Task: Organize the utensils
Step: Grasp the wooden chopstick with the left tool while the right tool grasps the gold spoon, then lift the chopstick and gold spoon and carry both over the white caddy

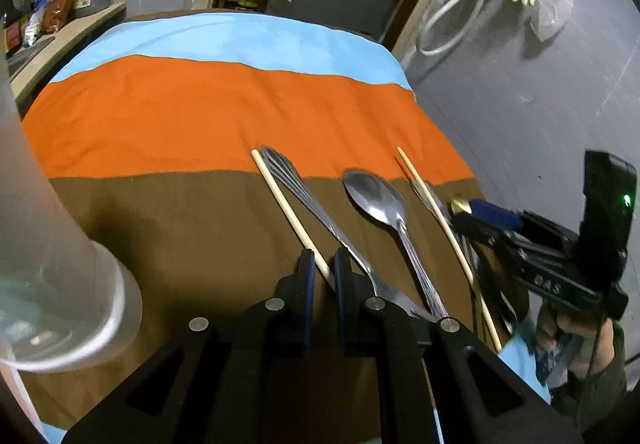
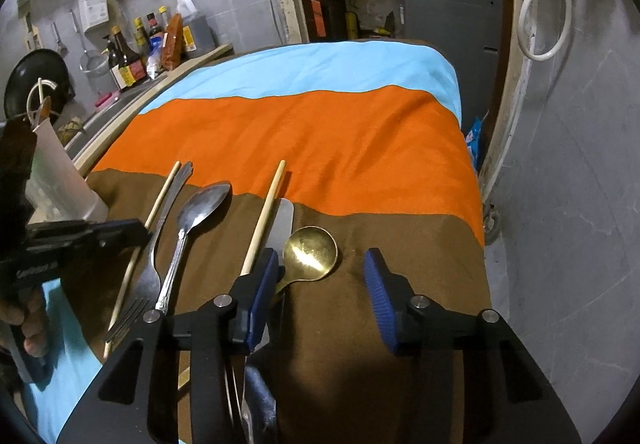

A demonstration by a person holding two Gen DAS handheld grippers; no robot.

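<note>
In your left wrist view, your left gripper (image 1: 322, 270) has its fingers clenched on the near end of a wooden chopstick (image 1: 290, 210), which runs away toward 11 o'clock beside a fork (image 1: 320, 220). A steel spoon (image 1: 384, 212) lies at 1 o'clock, a second chopstick (image 1: 440, 220) past it, and a frosted cup (image 1: 60, 276) stands at 9 o'clock. You appear to be at the pick-up step; next, lift the stick clear of the fork and carry it to the cup, probably.

In your right wrist view, your right gripper (image 2: 320, 292) is released, its fingers straddling a gold spoon (image 2: 312, 254) without pressing it, a flat spatula (image 2: 282, 222) just at 11 o'clock. The worktop wears a brown, orange and blue cloth (image 2: 320, 132). Bottles (image 2: 128, 60) crowd a grey-tiled kitchen counter at 10 o'clock.
</note>
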